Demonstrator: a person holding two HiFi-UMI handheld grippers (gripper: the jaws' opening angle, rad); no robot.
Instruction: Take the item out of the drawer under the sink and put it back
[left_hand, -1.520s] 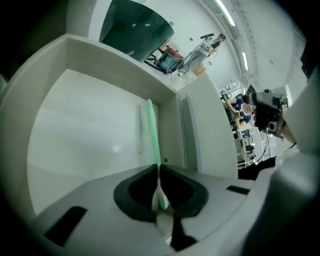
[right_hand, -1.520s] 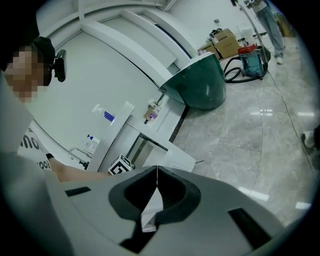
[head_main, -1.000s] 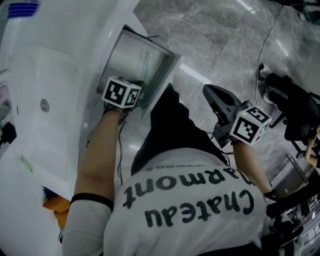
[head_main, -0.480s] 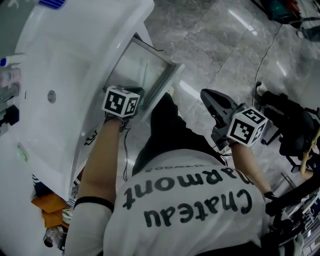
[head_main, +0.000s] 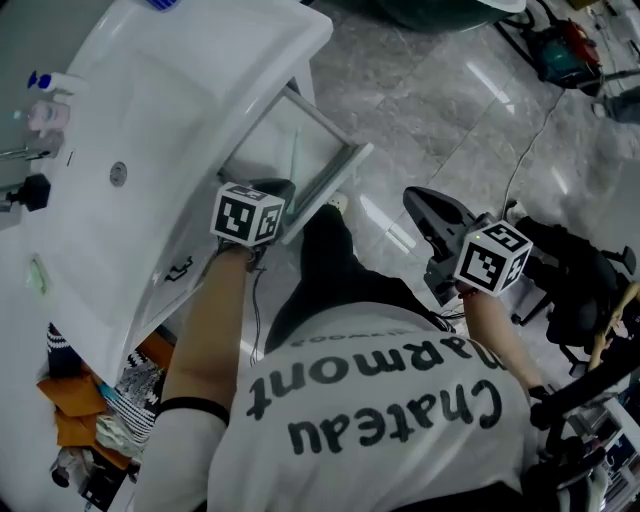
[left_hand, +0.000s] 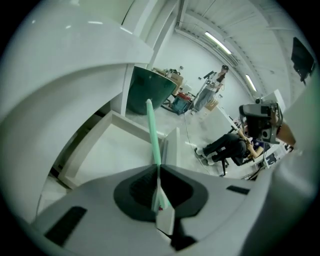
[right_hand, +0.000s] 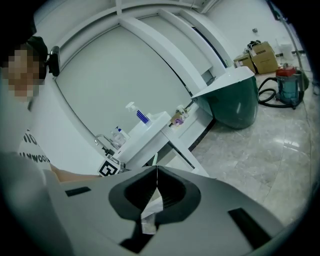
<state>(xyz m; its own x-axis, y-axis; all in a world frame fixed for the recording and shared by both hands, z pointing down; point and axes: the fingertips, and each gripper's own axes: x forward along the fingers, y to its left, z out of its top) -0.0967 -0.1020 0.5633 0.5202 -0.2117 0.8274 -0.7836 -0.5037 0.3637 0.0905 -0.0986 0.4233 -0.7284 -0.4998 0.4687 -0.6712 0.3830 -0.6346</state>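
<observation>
Pinching the near end of the thin green stick (left_hand: 151, 130) between almost-closed jaws, the left hand-held gripper (left_hand: 158, 167) holds it over the open drawer (head_main: 335, 180) beneath the sink (head_main: 170, 110); the right hand-held gripper (right_hand: 157, 172), closed on nothing, hangs aside. The take-out looks done, so next comes lowering it flat into the drawer and letting go.

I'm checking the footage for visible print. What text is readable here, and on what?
"Chateau" and "armont", first letter cut off: shirt, upside down in the head view.
Small line next to it: too blurred to read.
Bottle label: too small.
Marker cubes: patterns only, no words.
</observation>
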